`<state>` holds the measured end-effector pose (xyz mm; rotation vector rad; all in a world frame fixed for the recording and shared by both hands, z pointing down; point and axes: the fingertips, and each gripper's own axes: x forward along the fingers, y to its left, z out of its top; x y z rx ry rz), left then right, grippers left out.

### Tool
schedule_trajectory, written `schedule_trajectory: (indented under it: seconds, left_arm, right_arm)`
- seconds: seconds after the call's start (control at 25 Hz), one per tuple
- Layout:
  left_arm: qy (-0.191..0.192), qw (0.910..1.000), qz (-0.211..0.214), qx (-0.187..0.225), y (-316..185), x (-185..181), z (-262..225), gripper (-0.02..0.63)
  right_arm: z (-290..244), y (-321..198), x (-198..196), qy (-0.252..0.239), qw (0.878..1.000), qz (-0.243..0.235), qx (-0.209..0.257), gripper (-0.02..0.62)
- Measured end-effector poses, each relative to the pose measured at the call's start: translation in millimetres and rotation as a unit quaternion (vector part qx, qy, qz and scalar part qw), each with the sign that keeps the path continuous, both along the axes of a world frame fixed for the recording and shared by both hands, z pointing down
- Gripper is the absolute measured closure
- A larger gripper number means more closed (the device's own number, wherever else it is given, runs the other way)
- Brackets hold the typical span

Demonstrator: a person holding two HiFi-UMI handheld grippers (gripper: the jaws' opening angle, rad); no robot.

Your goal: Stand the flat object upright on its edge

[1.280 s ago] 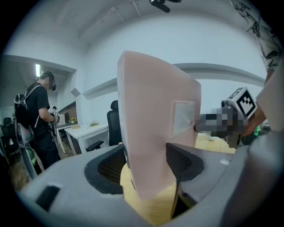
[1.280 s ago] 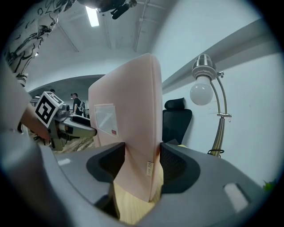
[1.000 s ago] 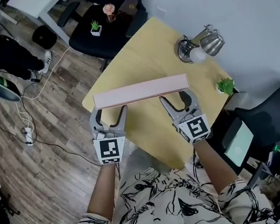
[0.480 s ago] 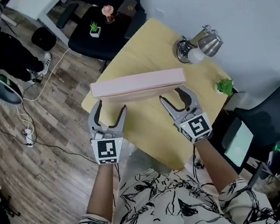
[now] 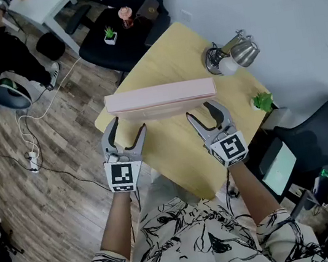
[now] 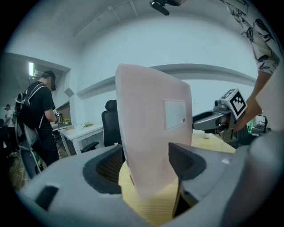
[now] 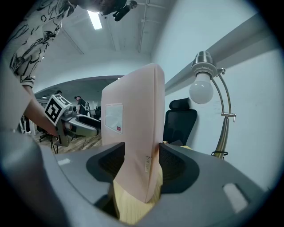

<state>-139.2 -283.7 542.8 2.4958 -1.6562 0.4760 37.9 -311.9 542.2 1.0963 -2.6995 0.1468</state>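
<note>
- Box: pink, flat, with a pale label on one broad face. It stands upright on its long edge at centre frame in the head view, near the table's lower-left corner.
- Table: pale yellow wood, set diagonally from centre to upper right.
- Left gripper: below the box's left end. The jaws are wide and straddle that end, and the right pad overlaps the label face. No firm clamp shows.
- Right gripper: below the box's right end. The jaws are wide, with a pad against each side of the box's narrow edge.
- Lamp: chrome with a white bulb, on the table at upper right, well apart from the box.
- Plant: small and green, at the table's right edge.
</note>
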Motion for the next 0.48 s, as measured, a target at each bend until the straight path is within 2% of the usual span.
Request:
schedule_trajectory:
  seconds: [0.48]
  left_arm:
    - [0.005,1.0000,0.005,-0.001,-5.8,-3.5,-1.1,0.270]
  right_arm:
    - [-0.7,-2.5,1.1,-0.006,1.000,-0.005,-0.003,0.336]
